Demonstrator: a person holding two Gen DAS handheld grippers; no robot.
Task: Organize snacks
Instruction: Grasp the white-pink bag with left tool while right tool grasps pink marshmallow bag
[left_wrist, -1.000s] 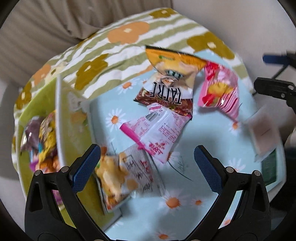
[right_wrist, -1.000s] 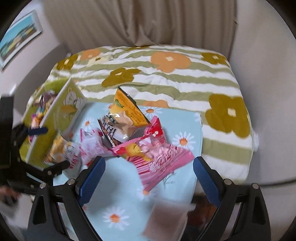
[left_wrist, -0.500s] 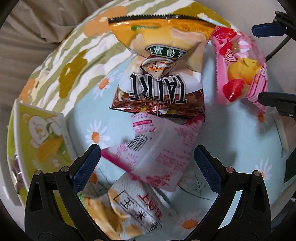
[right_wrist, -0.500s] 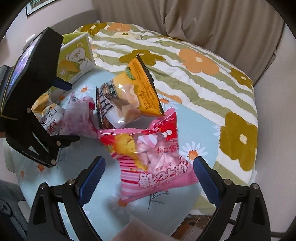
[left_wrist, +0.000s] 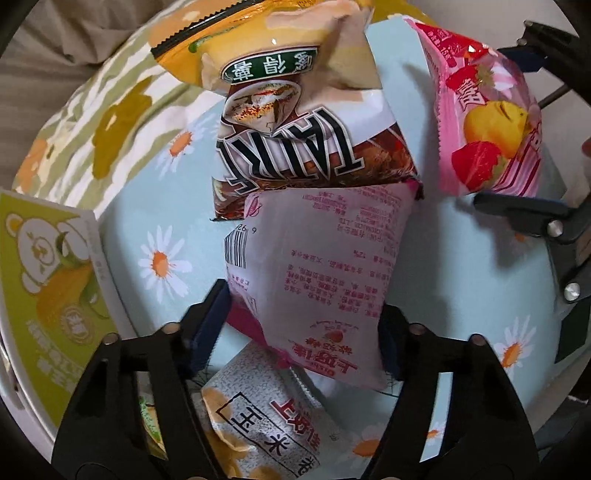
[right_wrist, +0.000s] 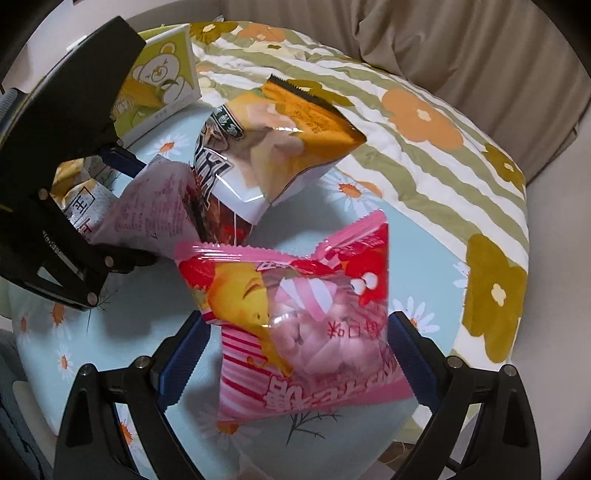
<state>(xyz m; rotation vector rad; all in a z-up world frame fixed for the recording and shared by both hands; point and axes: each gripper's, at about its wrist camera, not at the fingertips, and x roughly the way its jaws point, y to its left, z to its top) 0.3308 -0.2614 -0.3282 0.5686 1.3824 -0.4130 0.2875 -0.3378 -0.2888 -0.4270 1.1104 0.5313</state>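
Observation:
Several snack bags lie on a round table with a blue daisy cloth (left_wrist: 461, 295). My left gripper (left_wrist: 299, 332) points straight down and its jaws are closing on a pale pink packet (left_wrist: 314, 266) lying printed back up; both pads touch its sides. From the right wrist view the left gripper (right_wrist: 133, 206) pinches that same packet (right_wrist: 151, 210). My right gripper (right_wrist: 295, 354) stands open astride a pink strawberry marshmallow bag (right_wrist: 306, 314), whose left edge is clear of the pad. An orange and brown bag (left_wrist: 295, 110) leans over the pale packet's far end. A corn snack packet (left_wrist: 266, 417) lies under the left gripper.
A green bear-print box (left_wrist: 48, 288) stands at the table's left edge, close to the left gripper. Behind the table lies a striped bedcover with flowers (right_wrist: 406, 110) and a beige curtain (right_wrist: 461, 44). Bare cloth (right_wrist: 140, 314) shows between the two grippers.
Both grippers have come down onto the bags. The left jaws have narrowed from wide open to the pale pink packet's sides. The right gripper now straddles the pink strawberry bag.

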